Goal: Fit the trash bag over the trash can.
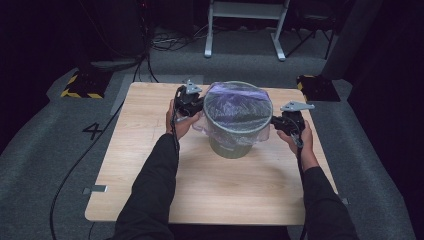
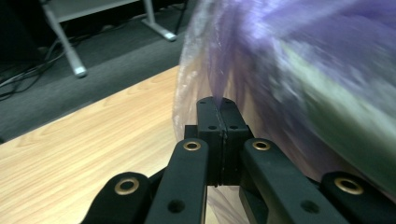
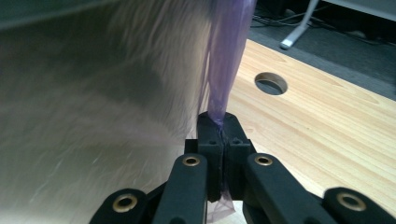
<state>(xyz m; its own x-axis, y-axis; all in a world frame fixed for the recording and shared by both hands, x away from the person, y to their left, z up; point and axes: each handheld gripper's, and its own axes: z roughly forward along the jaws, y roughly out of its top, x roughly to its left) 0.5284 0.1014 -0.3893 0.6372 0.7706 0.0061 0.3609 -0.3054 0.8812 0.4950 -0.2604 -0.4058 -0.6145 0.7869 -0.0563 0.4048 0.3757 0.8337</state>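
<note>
You had both the left gripper (image 2: 217,105) and right gripper (image 3: 218,120) clamped on the purple bag (image 1: 235,100) (on opposite sides), so pulling evenly down over the bin (image 1: 235,145) was wise.

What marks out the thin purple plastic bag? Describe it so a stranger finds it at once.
On the light wooden table stands a round grey-green bin. The thin purple plastic bag lines it, folded over the rim and hanging down outside. It is the one translucent, crinkly thing, pinched at either side by the left gripper and right gripper.
</note>
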